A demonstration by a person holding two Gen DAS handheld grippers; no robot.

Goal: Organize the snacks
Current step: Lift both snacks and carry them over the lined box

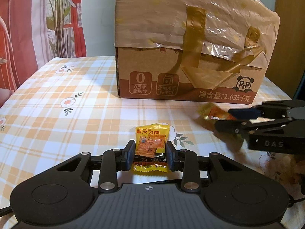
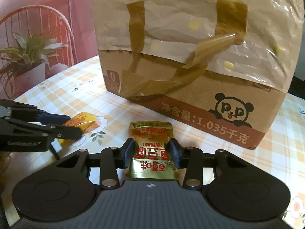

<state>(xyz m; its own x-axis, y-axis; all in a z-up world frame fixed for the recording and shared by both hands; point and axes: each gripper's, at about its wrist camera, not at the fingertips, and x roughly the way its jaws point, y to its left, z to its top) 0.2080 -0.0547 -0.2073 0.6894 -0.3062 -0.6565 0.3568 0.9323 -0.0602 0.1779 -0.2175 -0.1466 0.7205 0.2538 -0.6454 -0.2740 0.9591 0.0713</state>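
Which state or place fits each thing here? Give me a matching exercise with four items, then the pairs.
Things:
1. yellow snack packet
2. gold snack packet
3. cardboard box
4. potted plant

States or places:
A. stands on the checked tablecloth, draped with plastic and loose brown tape
B. beyond the far table edge
C. between the pads of the left claw
D. between the pads of the right claw, print upside down

Pairs: 1-C, 2-D, 3-A, 4-B
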